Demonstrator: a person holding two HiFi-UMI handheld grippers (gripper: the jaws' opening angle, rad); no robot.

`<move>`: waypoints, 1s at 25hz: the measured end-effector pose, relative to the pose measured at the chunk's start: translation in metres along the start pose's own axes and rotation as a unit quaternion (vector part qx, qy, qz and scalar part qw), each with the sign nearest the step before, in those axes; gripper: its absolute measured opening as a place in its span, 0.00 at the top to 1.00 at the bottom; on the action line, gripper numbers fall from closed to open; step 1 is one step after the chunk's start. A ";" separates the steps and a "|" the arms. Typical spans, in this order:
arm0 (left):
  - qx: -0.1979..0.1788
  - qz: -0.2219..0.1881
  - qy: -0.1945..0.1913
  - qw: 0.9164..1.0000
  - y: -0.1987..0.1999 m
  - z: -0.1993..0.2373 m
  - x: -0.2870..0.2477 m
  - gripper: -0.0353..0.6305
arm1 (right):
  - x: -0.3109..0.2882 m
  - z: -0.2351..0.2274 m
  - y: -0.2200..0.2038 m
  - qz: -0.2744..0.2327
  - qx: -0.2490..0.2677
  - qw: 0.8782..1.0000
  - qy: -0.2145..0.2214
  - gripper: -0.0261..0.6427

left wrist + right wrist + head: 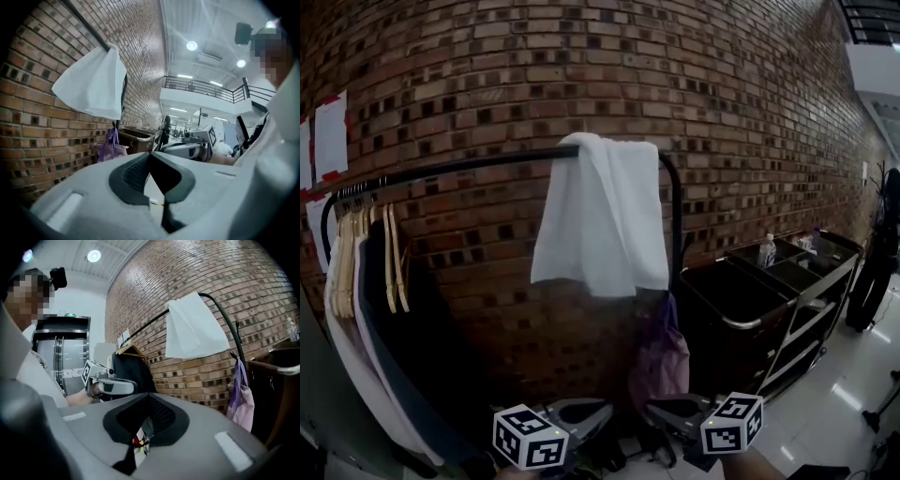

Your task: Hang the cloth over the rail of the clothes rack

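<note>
A white cloth (600, 216) hangs folded over the black rail (459, 167) of the clothes rack, near the rail's right bend. It also shows in the left gripper view as the cloth (93, 84) and in the right gripper view as the cloth (194, 326). Neither gripper touches it. My left gripper (602, 411) and right gripper (656, 411) sit low at the bottom of the head view, well below the cloth, tips pointing at each other. The left gripper (151, 157) is shut with nothing in it. The right gripper (149, 399) is shut too and holds nothing.
Wooden hangers (366, 253) with pale and dark garments hang at the rail's left end. A purple bag (661, 361) hangs on the rack's right post. A black cart (769, 300) with a bottle (767, 249) stands to the right. A brick wall (487, 75) is behind.
</note>
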State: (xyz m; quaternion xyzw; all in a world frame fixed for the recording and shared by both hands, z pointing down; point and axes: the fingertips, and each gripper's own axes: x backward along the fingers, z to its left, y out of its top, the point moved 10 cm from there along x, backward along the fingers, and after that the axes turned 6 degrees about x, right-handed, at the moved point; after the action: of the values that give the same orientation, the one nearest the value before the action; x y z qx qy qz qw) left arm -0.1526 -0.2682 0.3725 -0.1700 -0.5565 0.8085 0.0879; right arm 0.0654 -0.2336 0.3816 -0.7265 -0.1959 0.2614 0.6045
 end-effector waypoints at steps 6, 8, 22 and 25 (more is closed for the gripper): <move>0.004 -0.001 -0.011 1.000 0.026 0.046 -0.025 0.94 | -0.033 -0.049 0.021 -0.002 0.005 1.000 0.005 0.96; 0.000 0.003 -0.006 1.000 0.032 0.058 -0.035 0.94 | -0.043 -0.064 0.028 -0.005 0.011 1.000 0.013 0.96; -0.093 -0.067 0.036 0.993 0.170 0.105 -0.089 0.94 | -0.064 -0.184 0.156 -0.020 0.169 0.985 0.013 0.96; -0.130 -0.081 0.053 0.987 0.214 0.104 -0.099 0.94 | -0.061 -0.202 0.203 -0.060 0.193 0.979 0.010 0.96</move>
State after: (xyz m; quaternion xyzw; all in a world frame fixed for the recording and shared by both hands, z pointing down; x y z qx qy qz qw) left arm -0.0891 -0.4694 0.2243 -0.1769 -0.6636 0.7093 0.1590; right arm 0.1355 -0.4657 0.2182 -0.5860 -0.1786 0.2502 0.7497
